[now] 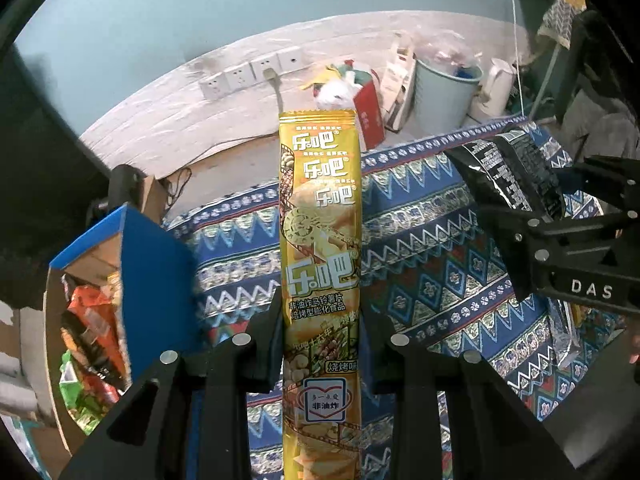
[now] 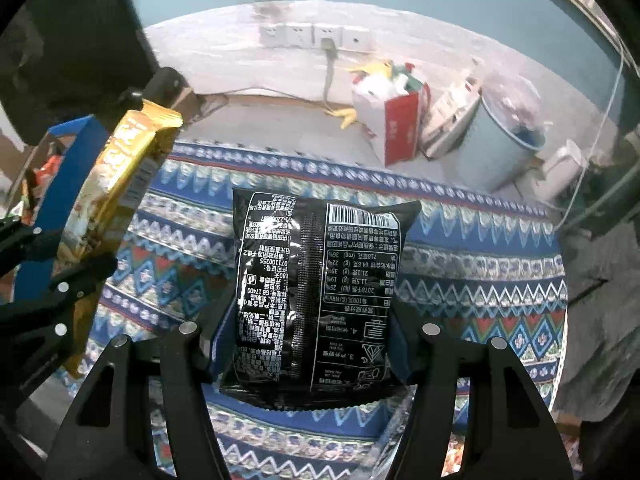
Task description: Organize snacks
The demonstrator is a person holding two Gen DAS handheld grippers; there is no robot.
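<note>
The left hand-held gripper [image 1: 320, 332] pinches a long yellow chip packet [image 1: 320, 264] between its two black fingers, holding it upright and lengthwise so that the top sealed edge points toward the far wall. From the right wrist view the same yellow packet [image 2: 108, 208] appears at the left edge, tilted, with the left gripper's black fingers clamped on its lower part. The right hand-held gripper [image 2: 310, 344] is pressed onto a black snack bag [image 2: 316, 292], gripping it near its lower end with the printed back and barcode facing the camera. In the left wrist view that black bag [image 1: 508, 172] shows at the right, held by the right hand-held gripper [image 1: 556, 216] above the cloth. Both packets hang over a surface covered with a blue patterned cloth [image 1: 440, 248] of zigzags and diamonds. To the left of the cloth stands a cardboard box with a blue side [image 1: 156, 272], open at the top, holding orange and green snack packets [image 1: 92, 340]. Beyond the surface, on the floor by the wall, are a red and white paper bag [image 2: 396, 124], a pale blue bucket [image 2: 496, 144] and a white kettle [image 2: 564, 168]. A row of white wall sockets [image 2: 316, 36] sits on the wall, one with a cable plugged in.
</note>
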